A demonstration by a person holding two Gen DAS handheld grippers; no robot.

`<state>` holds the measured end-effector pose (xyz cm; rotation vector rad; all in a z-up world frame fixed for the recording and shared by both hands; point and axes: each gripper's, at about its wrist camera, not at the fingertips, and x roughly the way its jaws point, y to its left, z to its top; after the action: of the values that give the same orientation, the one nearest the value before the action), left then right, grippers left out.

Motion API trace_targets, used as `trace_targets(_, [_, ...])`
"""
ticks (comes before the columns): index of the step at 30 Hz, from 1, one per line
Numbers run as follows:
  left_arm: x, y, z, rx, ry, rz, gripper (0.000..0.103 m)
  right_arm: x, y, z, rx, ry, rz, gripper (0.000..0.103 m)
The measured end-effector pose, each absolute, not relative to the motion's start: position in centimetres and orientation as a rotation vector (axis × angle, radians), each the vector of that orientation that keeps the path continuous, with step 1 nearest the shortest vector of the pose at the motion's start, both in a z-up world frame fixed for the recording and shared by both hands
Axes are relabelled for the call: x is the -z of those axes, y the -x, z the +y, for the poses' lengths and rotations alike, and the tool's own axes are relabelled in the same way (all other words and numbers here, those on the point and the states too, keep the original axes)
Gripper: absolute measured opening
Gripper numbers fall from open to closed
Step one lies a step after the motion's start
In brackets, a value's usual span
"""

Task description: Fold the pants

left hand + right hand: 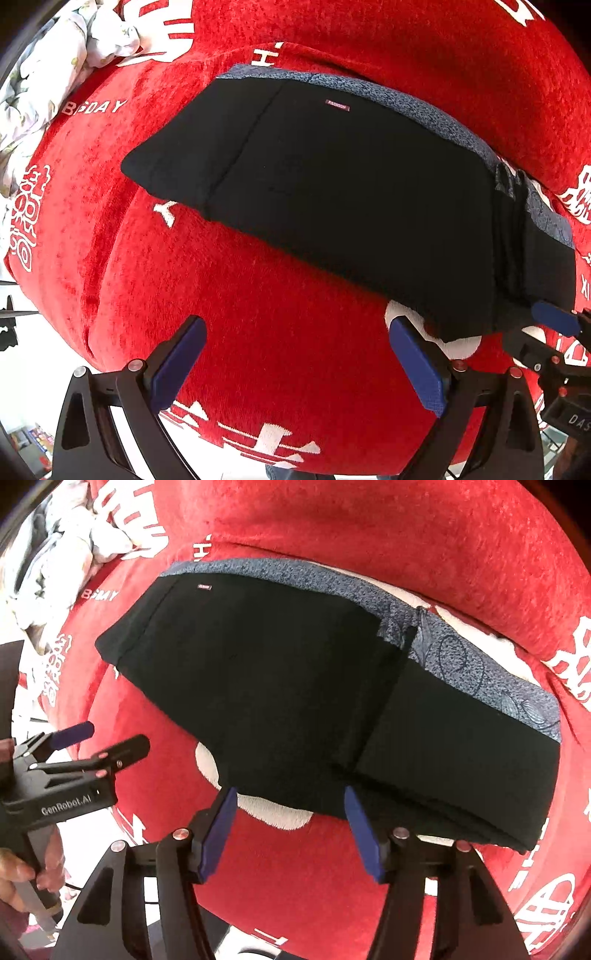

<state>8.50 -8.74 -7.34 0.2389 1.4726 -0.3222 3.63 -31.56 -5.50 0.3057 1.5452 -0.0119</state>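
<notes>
The black pants (pixel 332 192) lie folded in a long band on the red cloth, with a grey-blue patterned lining showing along the far edge (pixel 406 99). They also show in the right wrist view (pixel 295 701). My left gripper (pixel 299 354) is open and empty, hovering over red cloth just in front of the pants; it also shows in the right wrist view (pixel 99 738). My right gripper (pixel 288 823) is open, its fingers at the near edge of the pants, nothing between them. One of its fingertips (pixel 554 317) shows at the right in the left wrist view.
A red plush cloth (pixel 258 295) with white characters covers the surface. A crumpled white floral fabric (pixel 55 74) lies at the far left. The surface's near edge drops off beneath the grippers.
</notes>
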Motion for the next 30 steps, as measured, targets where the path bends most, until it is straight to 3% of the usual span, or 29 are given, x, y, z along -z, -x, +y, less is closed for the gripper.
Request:
trace_targets(14, [8.0, -10.4, -6.7, 0.316, -0.204, 1.481, 0.100, 5.6, -4.0, -31.5, 0.039, -0.291, 1.557, 0.069])
trace_targets(24, [8.2, -17.5, -0.9, 0.293, 0.062, 1.450, 0.100, 4.9, -5.7, -32.9, 0.089, -0.266, 1.505, 0.071])
trace_targets(30, [8.8, -17.4, -1.3, 0.284, 0.018, 1.436, 0.100, 5.4, -6.7, -33.1, 0.106, -0.265, 1.511, 0.073])
